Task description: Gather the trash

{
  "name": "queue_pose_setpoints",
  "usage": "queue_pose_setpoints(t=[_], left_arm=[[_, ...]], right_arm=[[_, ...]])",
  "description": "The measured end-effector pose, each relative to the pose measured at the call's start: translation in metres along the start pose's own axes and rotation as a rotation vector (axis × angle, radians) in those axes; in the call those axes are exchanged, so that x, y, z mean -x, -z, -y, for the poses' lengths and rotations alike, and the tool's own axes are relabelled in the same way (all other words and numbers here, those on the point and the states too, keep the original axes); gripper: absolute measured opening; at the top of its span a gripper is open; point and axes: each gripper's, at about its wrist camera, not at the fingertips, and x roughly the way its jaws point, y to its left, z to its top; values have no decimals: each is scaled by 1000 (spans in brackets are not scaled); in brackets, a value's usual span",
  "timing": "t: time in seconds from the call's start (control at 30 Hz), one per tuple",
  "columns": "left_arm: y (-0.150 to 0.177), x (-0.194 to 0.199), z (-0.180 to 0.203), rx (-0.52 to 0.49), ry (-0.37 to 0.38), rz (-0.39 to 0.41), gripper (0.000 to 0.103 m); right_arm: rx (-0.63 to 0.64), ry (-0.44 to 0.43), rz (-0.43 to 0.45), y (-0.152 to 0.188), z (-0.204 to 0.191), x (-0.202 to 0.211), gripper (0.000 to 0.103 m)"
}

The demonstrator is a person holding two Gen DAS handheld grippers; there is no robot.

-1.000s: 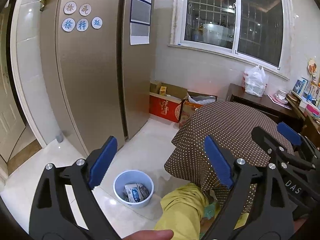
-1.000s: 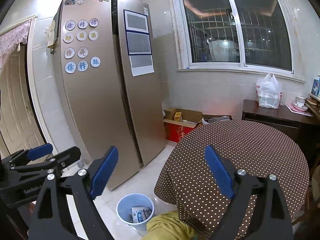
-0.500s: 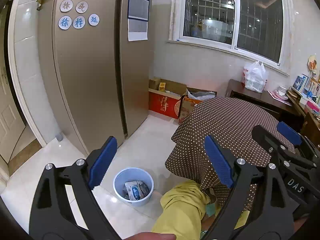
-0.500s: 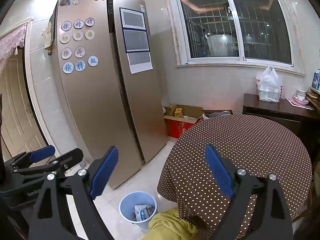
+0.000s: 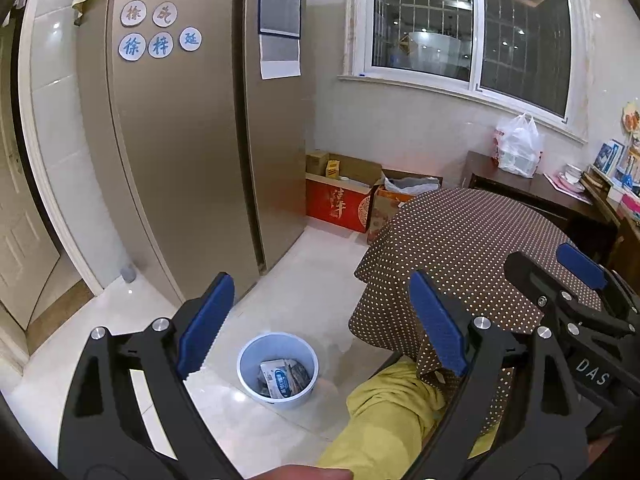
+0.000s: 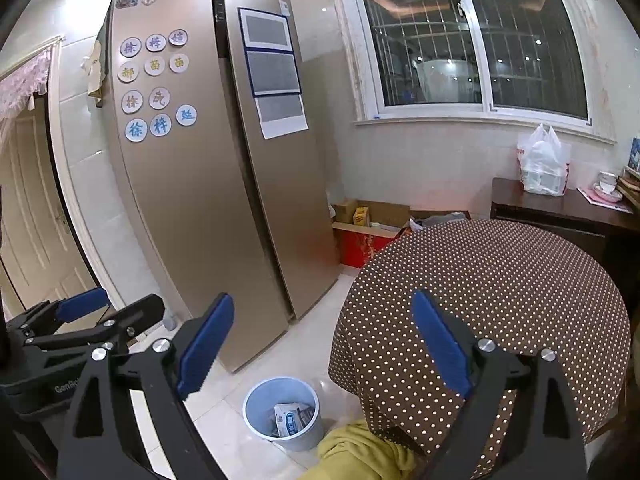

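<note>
Left gripper [image 5: 320,332] and right gripper [image 6: 324,344] both spread wide above bin [image 5: 277,367]

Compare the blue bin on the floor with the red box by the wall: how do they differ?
The blue bin is round, plain plastic; the red box is rectangular cardboard with printed gold characters. The bin stands alone near the dotted tablecloth; the box sits against the wall beside the fridge. Both are open-topped and hold items.

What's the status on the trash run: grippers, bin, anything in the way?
Left gripper open, empty. Right gripper open, empty. Trash bin on floor by the table, wrappers inside. Yellow-clad leg beside the bin.
</note>
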Motion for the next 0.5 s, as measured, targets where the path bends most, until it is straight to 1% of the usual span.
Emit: queue_pose_setpoints(t=[0.17,0.5], left_arm=[[3,0,-2,16,16,-10,88],[4,-2,3,8,4,-17,88]], right_arm=[[16,29,7,0,0,0,89],[11,30,-10,1,2,-5,89]])
